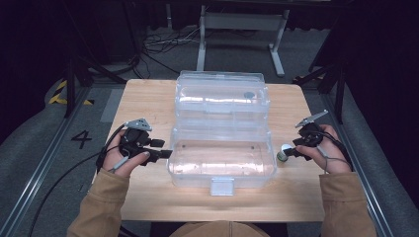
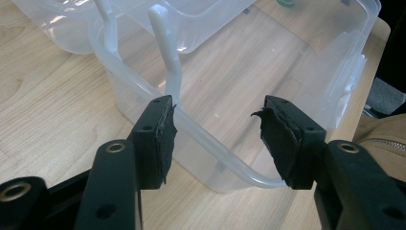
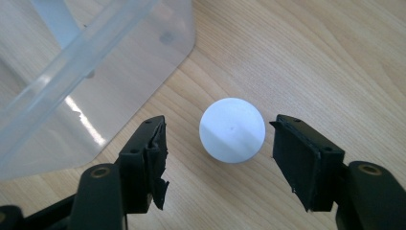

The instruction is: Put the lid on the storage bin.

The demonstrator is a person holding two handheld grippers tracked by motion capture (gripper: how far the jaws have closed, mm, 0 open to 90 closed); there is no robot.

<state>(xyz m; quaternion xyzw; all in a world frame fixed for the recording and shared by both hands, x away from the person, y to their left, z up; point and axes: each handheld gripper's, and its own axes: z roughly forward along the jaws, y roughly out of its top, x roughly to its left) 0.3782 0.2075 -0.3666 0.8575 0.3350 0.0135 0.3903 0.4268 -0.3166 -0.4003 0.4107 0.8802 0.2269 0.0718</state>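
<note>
Clear plastic box [image 1: 221, 158] sits mid-bench with its lid [image 1: 222, 94] swung back and lying open behind it; a small dark round item [image 1: 249, 95] rests in the lid. Main compartment of the box looks empty. White-capped small bottle [image 1: 283, 153] stands on the wooden bench [image 1: 148, 98] just beside the box's right end, outside it. In the right gripper view its white round top [image 3: 232, 130] lies between the jaws of the right tool [image 3: 219, 158], with a gap showing on each side: jaws spread, nothing gripped. Left tool [image 2: 215, 139] is at the box's left end, jaws apart astride the rim corner, pads not pressing on the wall as far as can be seen; likely there to steady the box. Judgement: opening is done, and the bottle is lined up but not yet grasped. Remaining, apparently: close on the bottle, lift it over the rim, set it inside, then shut the lid.
</note>
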